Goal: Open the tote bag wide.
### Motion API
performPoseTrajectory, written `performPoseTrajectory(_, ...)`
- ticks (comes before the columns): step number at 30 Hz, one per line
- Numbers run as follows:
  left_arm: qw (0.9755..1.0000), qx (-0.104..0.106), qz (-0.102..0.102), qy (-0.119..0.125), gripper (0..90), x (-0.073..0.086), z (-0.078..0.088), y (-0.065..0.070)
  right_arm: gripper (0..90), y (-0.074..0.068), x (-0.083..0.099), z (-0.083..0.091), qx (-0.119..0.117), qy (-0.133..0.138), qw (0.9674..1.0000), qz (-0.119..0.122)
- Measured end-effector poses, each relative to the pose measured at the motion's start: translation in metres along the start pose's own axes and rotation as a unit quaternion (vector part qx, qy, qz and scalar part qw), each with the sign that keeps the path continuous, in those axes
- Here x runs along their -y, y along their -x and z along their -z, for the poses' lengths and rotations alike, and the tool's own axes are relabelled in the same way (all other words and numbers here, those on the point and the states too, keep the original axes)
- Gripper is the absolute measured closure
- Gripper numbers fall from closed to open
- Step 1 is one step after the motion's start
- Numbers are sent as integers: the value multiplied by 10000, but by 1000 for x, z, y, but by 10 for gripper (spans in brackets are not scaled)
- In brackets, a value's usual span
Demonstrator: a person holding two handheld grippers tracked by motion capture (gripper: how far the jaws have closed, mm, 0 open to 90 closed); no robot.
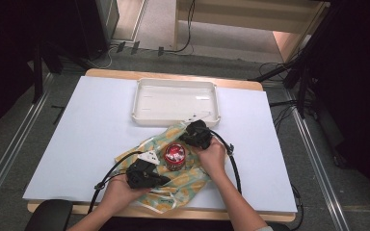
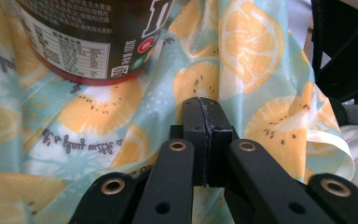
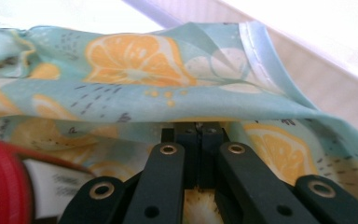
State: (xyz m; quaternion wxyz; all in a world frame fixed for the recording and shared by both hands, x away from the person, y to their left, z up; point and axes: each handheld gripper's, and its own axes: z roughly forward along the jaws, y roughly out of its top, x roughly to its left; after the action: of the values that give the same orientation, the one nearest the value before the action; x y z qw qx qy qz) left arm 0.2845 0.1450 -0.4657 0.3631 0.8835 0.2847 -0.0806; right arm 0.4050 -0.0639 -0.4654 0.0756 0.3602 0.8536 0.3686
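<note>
Left gripper [image 2: 204,105] jaws closed, pinching nothing visible, tips on cloth [image 2: 242,70] just beside jar [image 2: 81,37]. Right gripper [image 3: 198,127] jaws closed under cloth fold. One jar centred on one cloth; one empty tray [image 1: 175,118] behind.

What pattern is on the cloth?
Orange citrus slices on pale teal cloth, clearest in the left gripper view.
</note>
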Motion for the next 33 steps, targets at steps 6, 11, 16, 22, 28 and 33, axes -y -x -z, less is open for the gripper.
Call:
performPoseTrajectory(6, 10000, 13, -34, -50, 900, 2, -2, 1, 900, 4, -3, -9, 77, -39, 10000, 3)
performPoseTrajectory(11, 10000, 44, -3, -39, 900, 3, -2, 0, 900, 11, -4, -12, 137, 75, 9998, -80)
performPoseTrajectory(16, 10000, 66, 5, -34, 900, 3, -2, -1, 900, 13, -5, -12, 368, 135, 9991, -144)
performPoseTrajectory(22, 9998, 187, 22, -66, 900, 4, -3, -1, 900, 19, -4, -12, 504, 192, 9980, -340)
performPoseTrajectory(28, 9995, 296, -29, -135, 900, 5, -5, 4, 900, 21, -5, -12, 689, 218, 9967, -376)
performPoseTrajectory(33, 9995, 274, -23, -160, 900, 4, -4, 3, 900, 23, -6, -9, 606, 152, 9966, -531)
